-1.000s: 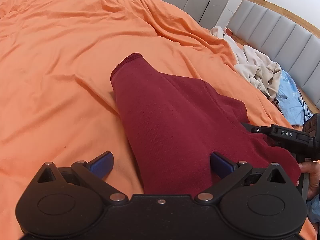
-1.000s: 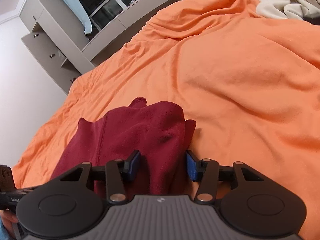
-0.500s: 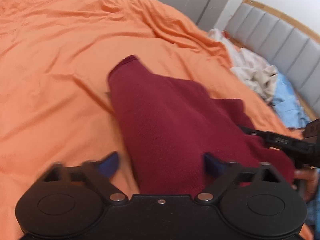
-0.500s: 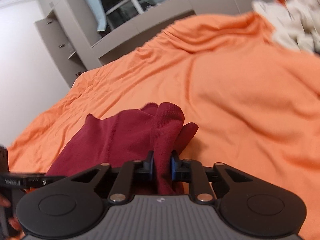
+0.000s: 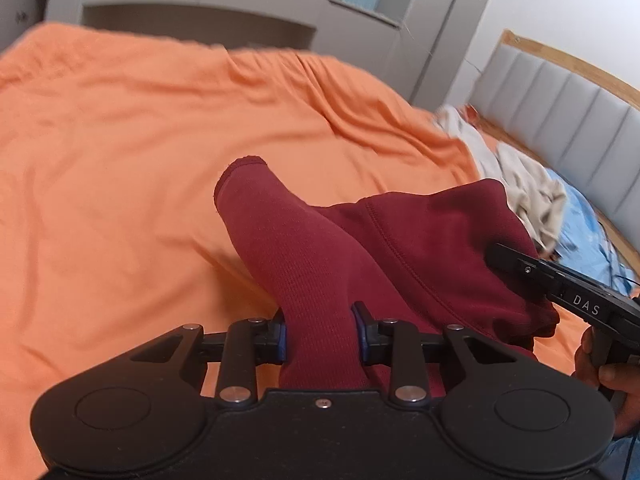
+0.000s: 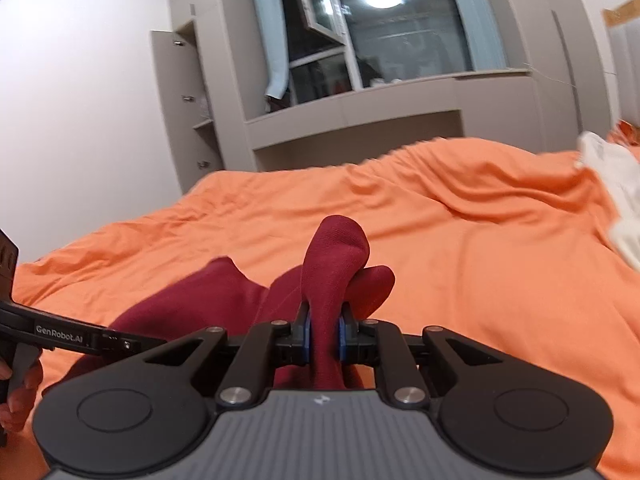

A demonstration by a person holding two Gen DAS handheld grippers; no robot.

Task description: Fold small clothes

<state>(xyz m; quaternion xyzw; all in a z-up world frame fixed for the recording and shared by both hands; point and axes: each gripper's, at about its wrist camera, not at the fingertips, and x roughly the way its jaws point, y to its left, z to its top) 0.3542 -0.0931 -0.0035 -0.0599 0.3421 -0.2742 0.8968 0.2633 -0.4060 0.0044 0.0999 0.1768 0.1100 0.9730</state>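
Observation:
A dark red knit garment (image 5: 320, 264) is held up off the orange bedspread (image 5: 120, 160). My left gripper (image 5: 320, 338) is shut on one bunched part of it, with a cuffed end sticking out ahead. My right gripper (image 6: 323, 336) is shut on another fold of the same garment (image 6: 332, 264), whose end pokes up above the fingers. The right gripper also shows at the right of the left wrist view (image 5: 560, 284), against the cloth. The left gripper's body shows at the left edge of the right wrist view (image 6: 72, 334).
A pile of beige and light blue clothes (image 5: 532, 188) lies by the grey padded headboard (image 5: 580, 112). Grey wardrobes and shelves (image 6: 360, 120) stand beyond the far side of the bed. White cloth (image 6: 616, 200) lies at the right.
Both grippers closed on the red garment, the right one first, then the left. Both have lifted, and the garment is raised and bunched off the bedspread.

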